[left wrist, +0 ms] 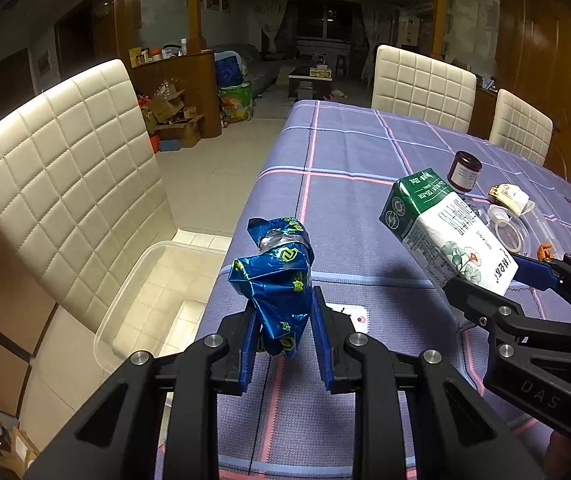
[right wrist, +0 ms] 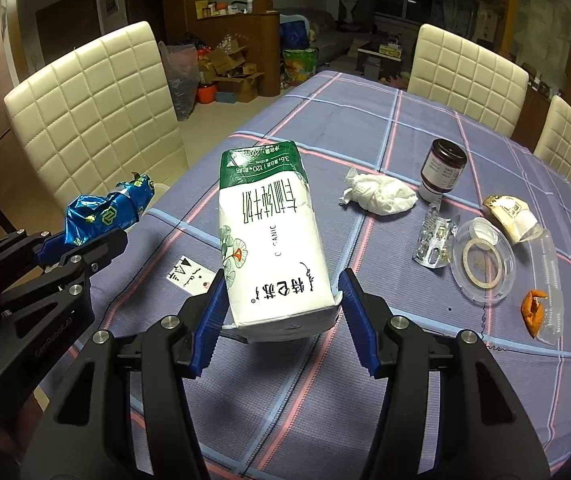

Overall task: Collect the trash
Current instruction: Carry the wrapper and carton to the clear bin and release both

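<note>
My left gripper is shut on a crumpled blue foil wrapper and holds it above the table's left edge; the wrapper also shows in the right wrist view. My right gripper is shut on a white and green milk carton and holds it tilted above the table; the carton shows in the left wrist view too. A clear plastic bin stands on the floor left of the table, below the wrapper.
On the purple checked tablecloth lie a crumpled tissue, a dark jar, a blister pack, a clear lid, a paper wrapper and an orange scrap. Cream chairs surround the table.
</note>
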Demonstrator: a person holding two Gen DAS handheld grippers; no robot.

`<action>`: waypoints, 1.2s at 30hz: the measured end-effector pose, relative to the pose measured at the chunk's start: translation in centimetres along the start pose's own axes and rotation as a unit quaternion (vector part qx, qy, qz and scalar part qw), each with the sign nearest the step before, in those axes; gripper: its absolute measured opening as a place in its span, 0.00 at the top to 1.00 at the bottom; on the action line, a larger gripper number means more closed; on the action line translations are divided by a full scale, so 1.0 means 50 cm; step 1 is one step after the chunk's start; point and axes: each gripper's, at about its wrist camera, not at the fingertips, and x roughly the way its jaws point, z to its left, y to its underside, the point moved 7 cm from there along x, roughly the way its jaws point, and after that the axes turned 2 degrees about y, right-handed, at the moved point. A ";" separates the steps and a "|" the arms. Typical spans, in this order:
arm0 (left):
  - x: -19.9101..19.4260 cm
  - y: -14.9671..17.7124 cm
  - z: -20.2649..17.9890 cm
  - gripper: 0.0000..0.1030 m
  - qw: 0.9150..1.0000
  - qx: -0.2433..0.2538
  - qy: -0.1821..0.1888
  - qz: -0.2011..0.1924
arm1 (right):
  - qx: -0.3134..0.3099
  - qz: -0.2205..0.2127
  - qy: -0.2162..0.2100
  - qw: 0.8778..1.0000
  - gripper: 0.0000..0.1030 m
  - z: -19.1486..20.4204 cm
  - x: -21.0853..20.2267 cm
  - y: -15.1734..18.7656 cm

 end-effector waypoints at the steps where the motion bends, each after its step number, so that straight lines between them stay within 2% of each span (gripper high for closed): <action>1: 0.000 0.001 0.001 0.76 1.000 -0.001 0.000 0.000 | -0.001 0.001 -0.001 1.000 0.45 0.001 0.001 0.000; 15: 0.011 0.010 0.042 0.76 1.000 -0.019 -0.007 0.007 | -0.018 0.010 -0.008 1.000 0.45 0.039 0.018 -0.001; 36: 0.034 0.026 0.147 0.76 0.997 -0.063 -0.036 0.018 | -0.070 0.021 -0.030 0.997 0.44 0.146 0.061 -0.031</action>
